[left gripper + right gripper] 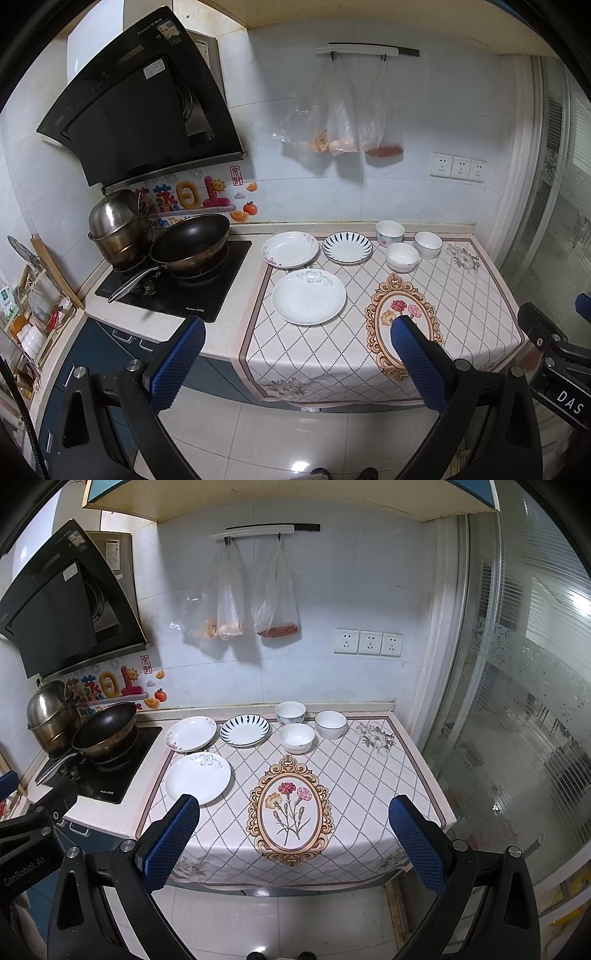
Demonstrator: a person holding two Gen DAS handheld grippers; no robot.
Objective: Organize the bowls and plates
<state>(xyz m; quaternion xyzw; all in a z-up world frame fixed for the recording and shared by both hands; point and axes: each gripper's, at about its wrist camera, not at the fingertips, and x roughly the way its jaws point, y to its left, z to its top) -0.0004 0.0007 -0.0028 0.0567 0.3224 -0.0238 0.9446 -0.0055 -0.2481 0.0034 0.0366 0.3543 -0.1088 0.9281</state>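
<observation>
I'm seeing three plates [198,783] and three bowls [296,738] sitting toward the mat's [369,786] back-left; its front is lying bare. I'm holding left gripper [298,349] and right gripper [293,827] spread wide, empty, short of the counter edge

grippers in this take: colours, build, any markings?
Both alike: black angular frames with silver bolts, each finger tipped with a blue textured pad. Left gripper body, seen in the right wrist view, reads "GenRobot.AI"; right gripper body, seen in the left wrist view, reads "DAS". No sleeves or cables visible.
</observation>
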